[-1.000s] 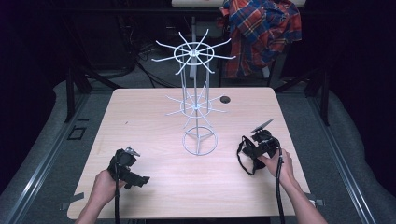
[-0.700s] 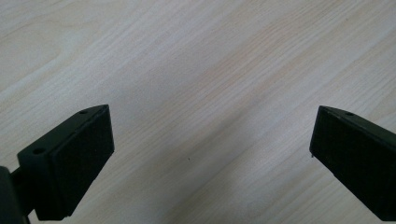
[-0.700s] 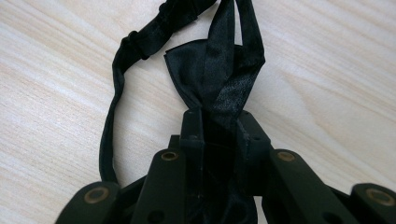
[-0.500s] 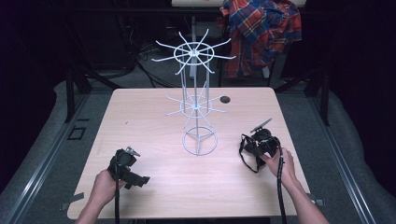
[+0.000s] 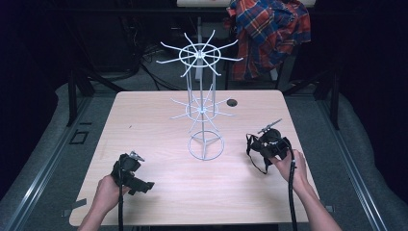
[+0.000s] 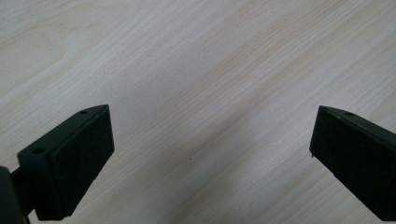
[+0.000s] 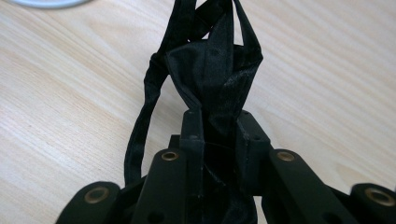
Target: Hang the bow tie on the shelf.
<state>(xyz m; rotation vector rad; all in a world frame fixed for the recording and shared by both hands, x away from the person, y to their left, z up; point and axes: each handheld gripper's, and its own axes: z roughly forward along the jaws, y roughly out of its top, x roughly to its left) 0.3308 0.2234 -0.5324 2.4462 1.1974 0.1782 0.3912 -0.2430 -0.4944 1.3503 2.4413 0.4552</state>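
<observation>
1. While pinched in the right tool, the black strap dangles just above the desk, right of the white wire rack.
2. Left tool: jaws wide apart, empty.
3. Judgement: hanging a loop on a rack prong needs a firm grip.

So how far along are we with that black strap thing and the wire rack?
Done: the right gripper is shut on the black strap item, picked up near the rack's base. In hand: it hangs low over the table. Left: nothing is on the white wire rack yet, if hanging is the aim. The left gripper is open, empty.
</observation>
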